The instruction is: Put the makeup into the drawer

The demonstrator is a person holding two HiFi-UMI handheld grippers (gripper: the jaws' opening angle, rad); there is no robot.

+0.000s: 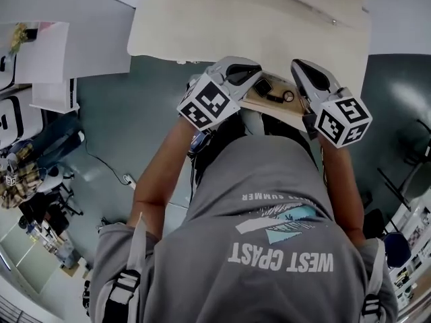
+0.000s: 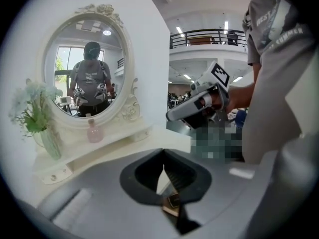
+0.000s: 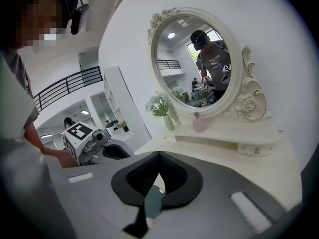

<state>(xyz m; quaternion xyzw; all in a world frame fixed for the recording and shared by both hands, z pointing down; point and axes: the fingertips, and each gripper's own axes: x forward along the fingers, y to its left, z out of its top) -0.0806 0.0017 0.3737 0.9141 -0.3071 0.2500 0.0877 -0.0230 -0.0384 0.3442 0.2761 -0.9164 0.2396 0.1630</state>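
Makeup point(image 1: 264, 86) lying inside open drawer point(image 1: 268, 105), 12 o'clock of torso point(image 1: 269, 207). Left gripper point(image 2: 163, 158) at 11 o'clock, right gripper point(image 3: 158, 157) at 1 o'clock, flanking drawer. Both jaw pairs fully closed, nothing held.

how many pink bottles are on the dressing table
1. The pink bottle stands on the shelf below the mirror, right of the vase in the left gripper view. Much of the tabletop is out of sight, so others may be hidden.
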